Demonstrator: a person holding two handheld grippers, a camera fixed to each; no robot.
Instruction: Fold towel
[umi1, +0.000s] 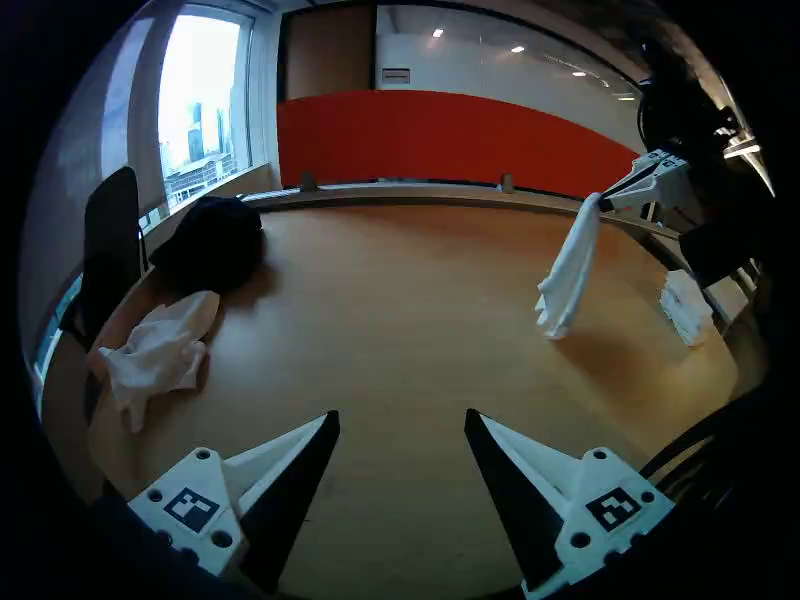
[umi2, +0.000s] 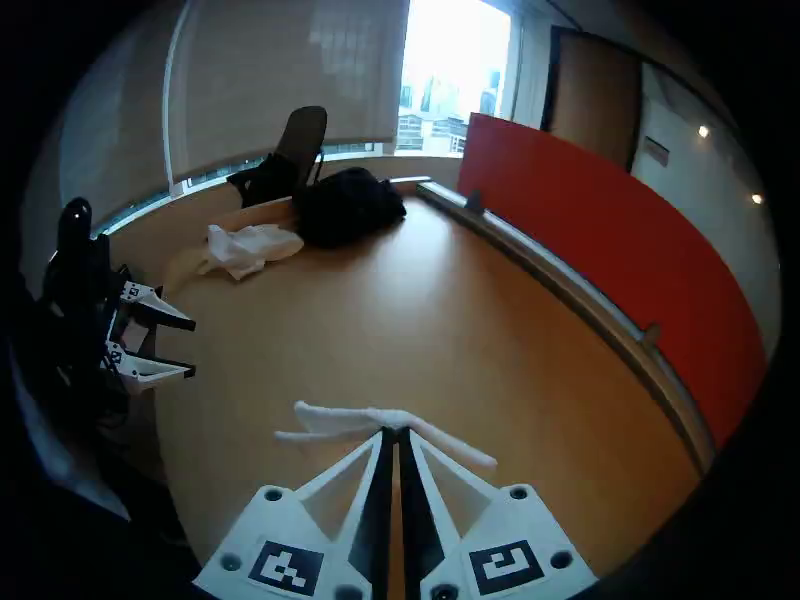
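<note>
A white towel (umi1: 567, 280) hangs in the air over the wooden table (umi1: 400, 300), pinched at its top by my right gripper (umi1: 606, 200) at the far right. In the right gripper view that gripper (umi2: 392, 433) is shut on the towel's edge (umi2: 380, 418), which spreads flat across its tips. My left gripper (umi1: 402, 420) stands open low over the table's near side with nothing between its fingers; it also appears open at the left of the right gripper view (umi2: 188, 347).
A crumpled pile of white towels (umi1: 158, 352) lies at the table's left, beside a black bag (umi1: 212, 240). Folded white towels (umi1: 688, 308) sit stacked at the right edge. A black chair (umi1: 108, 250) stands by the window. A red partition (umi1: 450, 140) backs the table.
</note>
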